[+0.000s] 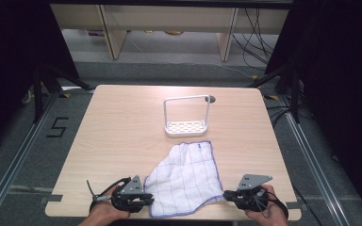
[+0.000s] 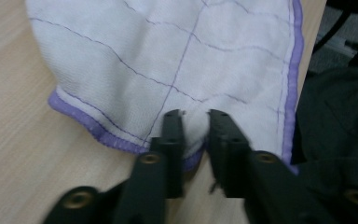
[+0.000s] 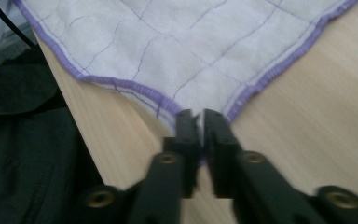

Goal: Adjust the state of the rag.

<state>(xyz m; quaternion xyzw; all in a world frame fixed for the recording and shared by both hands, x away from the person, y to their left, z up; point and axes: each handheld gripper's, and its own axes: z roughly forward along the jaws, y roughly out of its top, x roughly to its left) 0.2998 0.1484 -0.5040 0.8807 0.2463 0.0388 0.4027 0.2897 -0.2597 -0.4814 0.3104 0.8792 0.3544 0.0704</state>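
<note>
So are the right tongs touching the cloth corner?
Touching. In the right gripper view the right tongs stand nearly closed, with the corner of the cloth pinched between the two jaws.

A light wooden table (image 1: 122,141) is seen on a grey floor. Toward its far side, a small white rack (image 1: 187,117) with a perforated base and a tall wire loop handle is parked upright. A "5" (image 1: 57,127) is taped on the floor at left, and loose cables (image 1: 257,37) are trailed at the back right.
</note>
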